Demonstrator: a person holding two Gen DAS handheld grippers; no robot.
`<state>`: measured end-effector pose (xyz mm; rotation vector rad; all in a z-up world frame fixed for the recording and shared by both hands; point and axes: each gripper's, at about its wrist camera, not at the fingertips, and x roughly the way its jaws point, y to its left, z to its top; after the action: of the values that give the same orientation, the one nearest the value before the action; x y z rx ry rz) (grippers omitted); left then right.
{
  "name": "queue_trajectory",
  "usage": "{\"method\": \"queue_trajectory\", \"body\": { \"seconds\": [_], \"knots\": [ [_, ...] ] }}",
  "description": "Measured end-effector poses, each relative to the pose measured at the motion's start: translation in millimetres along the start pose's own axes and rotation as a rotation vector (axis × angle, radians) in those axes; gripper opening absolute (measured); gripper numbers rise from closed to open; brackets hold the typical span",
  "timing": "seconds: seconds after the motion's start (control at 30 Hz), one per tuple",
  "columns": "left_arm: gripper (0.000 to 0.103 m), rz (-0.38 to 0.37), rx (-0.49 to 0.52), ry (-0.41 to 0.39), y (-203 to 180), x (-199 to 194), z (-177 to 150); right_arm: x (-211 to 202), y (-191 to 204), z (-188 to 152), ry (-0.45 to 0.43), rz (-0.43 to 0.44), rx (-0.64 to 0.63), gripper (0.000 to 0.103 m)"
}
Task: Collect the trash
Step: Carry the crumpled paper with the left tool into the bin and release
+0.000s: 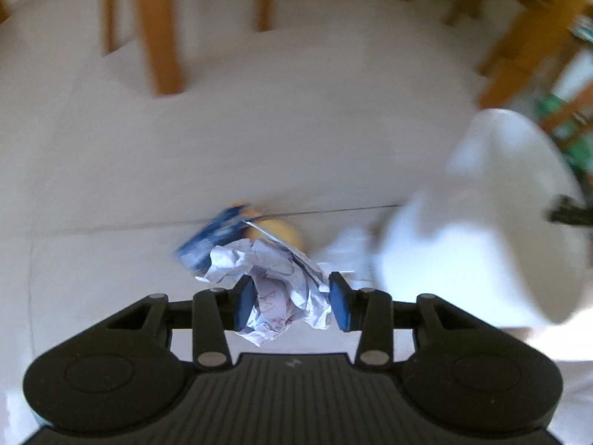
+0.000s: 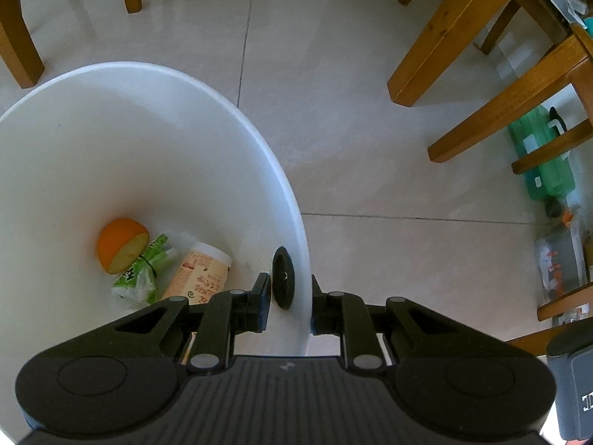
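Note:
My left gripper (image 1: 292,302) is shut on a crumpled ball of white paper (image 1: 274,289) with red writing, held above the tiled floor. Under it lie a blurred blue packet (image 1: 211,237) and a yellow-orange piece (image 1: 281,235). The white bin (image 1: 493,222) shows blurred at the right of the left wrist view. My right gripper (image 2: 287,306) is shut on the rim of the white bin (image 2: 292,200), one finger inside and one outside. Inside the bin lie a cut orange (image 2: 122,246), a green-and-white wrapper (image 2: 142,274) and a paper cup (image 2: 202,274). A black grommet (image 2: 283,278) sits on the bin wall beside the inner finger.
Wooden chair and table legs (image 2: 456,33) stand around on the pale tiled floor, with more legs (image 1: 155,29) in the left wrist view. A green plastic bottle (image 2: 545,152) and a clear bottle (image 2: 559,259) lie under the furniture at the right.

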<state>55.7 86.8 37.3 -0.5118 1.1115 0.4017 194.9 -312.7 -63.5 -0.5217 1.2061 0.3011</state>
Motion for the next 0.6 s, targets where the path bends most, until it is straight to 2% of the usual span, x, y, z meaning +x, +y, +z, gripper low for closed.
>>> {"method": "queue_trajectory", "body": {
  "seconds": [0.17,0.37,0.4,0.47,0.53,0.57,0.6],
  "knots": [
    [0.042,-0.128,0.137,-0.048,-68.9,-41.6,18.9,0.6,-2.1,1.2,0.003,0.013,0.011,0.021],
    [0.045,-0.218,0.241,-0.101,-133.6,-65.1,36.8,1.3,-8.7,2.0,0.008,0.048,0.030,0.018],
    [0.049,-0.222,0.252,-0.101,-145.1,-64.2,42.0,1.5,-10.0,2.1,0.009,0.056,0.035,0.018],
    [0.072,-0.227,0.277,-0.094,-165.9,-70.3,38.6,1.7,-11.7,1.4,0.011,0.068,0.039,0.017],
    [0.078,-0.222,0.293,-0.116,-171.8,-72.8,36.4,1.9,-13.1,0.8,0.013,0.079,0.040,0.016],
    [0.087,-0.209,0.299,-0.125,-173.0,-72.9,35.6,2.2,-13.9,0.4,0.014,0.083,0.039,0.016],
    [0.090,-0.188,0.302,-0.132,-172.9,-69.0,34.8,1.8,-14.3,0.0,0.015,0.088,0.040,0.016]
  ]
}}
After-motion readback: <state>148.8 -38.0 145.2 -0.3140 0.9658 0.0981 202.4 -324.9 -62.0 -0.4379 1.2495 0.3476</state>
